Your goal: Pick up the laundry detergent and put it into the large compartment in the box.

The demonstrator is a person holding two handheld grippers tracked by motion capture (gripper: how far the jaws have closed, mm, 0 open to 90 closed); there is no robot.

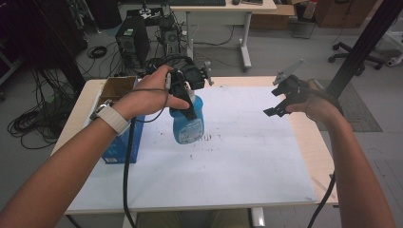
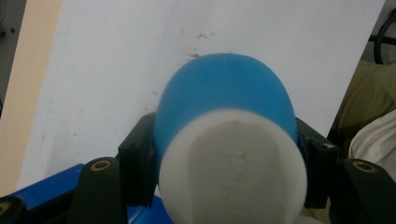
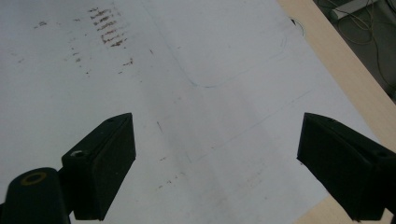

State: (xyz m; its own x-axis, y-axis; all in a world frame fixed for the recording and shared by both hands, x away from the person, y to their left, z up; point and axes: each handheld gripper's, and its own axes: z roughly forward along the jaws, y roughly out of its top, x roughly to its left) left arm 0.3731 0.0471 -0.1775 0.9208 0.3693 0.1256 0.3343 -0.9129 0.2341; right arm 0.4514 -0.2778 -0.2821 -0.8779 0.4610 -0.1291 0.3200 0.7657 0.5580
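The blue bottle (image 1: 188, 124) is clamped near its top by the left gripper (image 2: 224, 154) and carried above the white sheet (image 1: 237, 156), at ten o'clock from centre. The right gripper (image 3: 217, 163) is held spread and empty at two o'clock, apparently kept ready.

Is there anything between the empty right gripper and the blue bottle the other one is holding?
Nothing visible is in the way. The left gripper is shut on the blue plastic bottle with a white cap, held above the white sheet. The right gripper is open, with bare sheet between them. The blue cardboard box sits on the far side.
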